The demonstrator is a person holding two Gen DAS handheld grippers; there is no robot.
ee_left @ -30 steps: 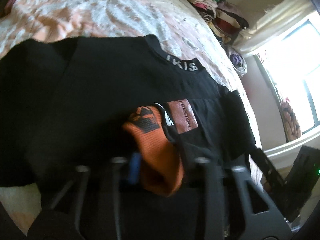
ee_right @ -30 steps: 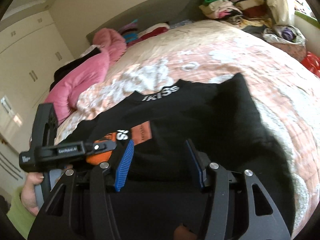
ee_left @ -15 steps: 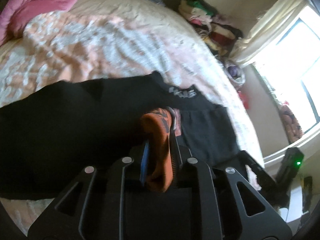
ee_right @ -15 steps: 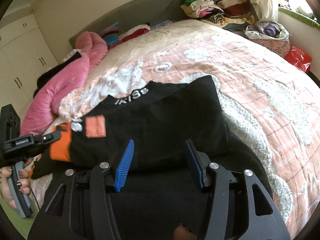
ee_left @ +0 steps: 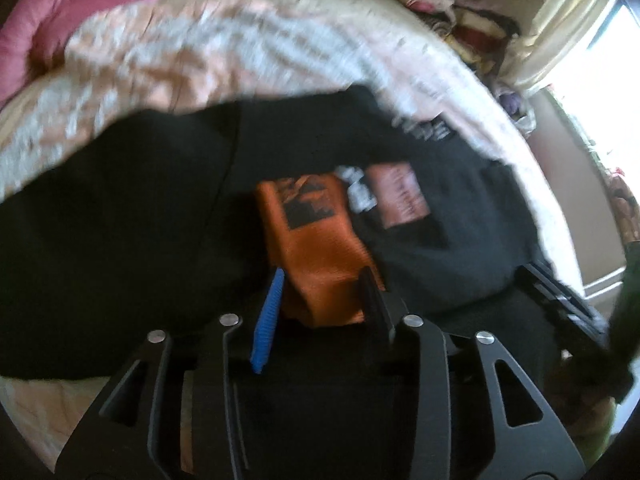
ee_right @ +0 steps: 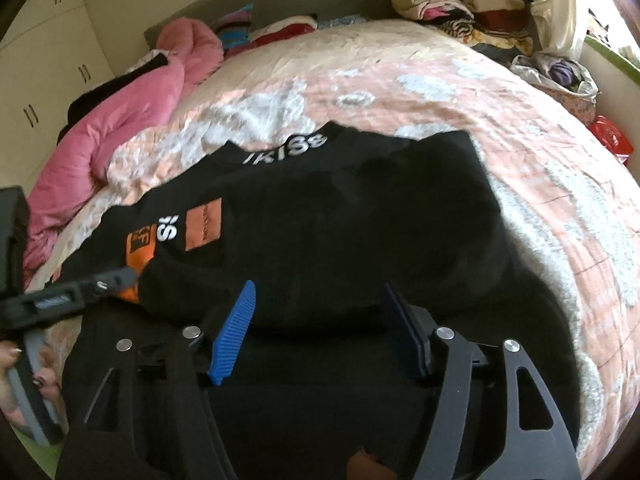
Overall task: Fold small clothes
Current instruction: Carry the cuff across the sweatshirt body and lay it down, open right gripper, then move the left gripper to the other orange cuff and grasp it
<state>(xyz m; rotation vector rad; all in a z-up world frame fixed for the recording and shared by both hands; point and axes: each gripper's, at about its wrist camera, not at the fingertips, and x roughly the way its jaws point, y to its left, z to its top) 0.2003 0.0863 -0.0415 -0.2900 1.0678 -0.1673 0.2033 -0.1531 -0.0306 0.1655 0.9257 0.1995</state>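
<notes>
Opening around an orange cuff (ee_left: 316,240), the left claw (ee_left: 324,300) has that cuff between its blue pad and dark pad; blur hides whether the pads press it. Only the left wrist view shows this close up. The right wrist view shows the left claw (ee_right: 116,280) from the side, off to the left of the right claw (ee_right: 320,320), with a hand (ee_right: 20,384) on its grey handle. The right claw's jaws are opening wide, with a fold of the black sweater (ee_right: 340,220) lying between them, untouched. Beyond both claws the sweater spreads over the peach bedspread (ee_right: 460,92), white-lettered collar farthest. Farther left lies a pink quilt (ee_right: 132,120); far right, stacked clothes (ee_right: 460,8) and a bag holding purple cloth (ee_right: 560,72).
</notes>
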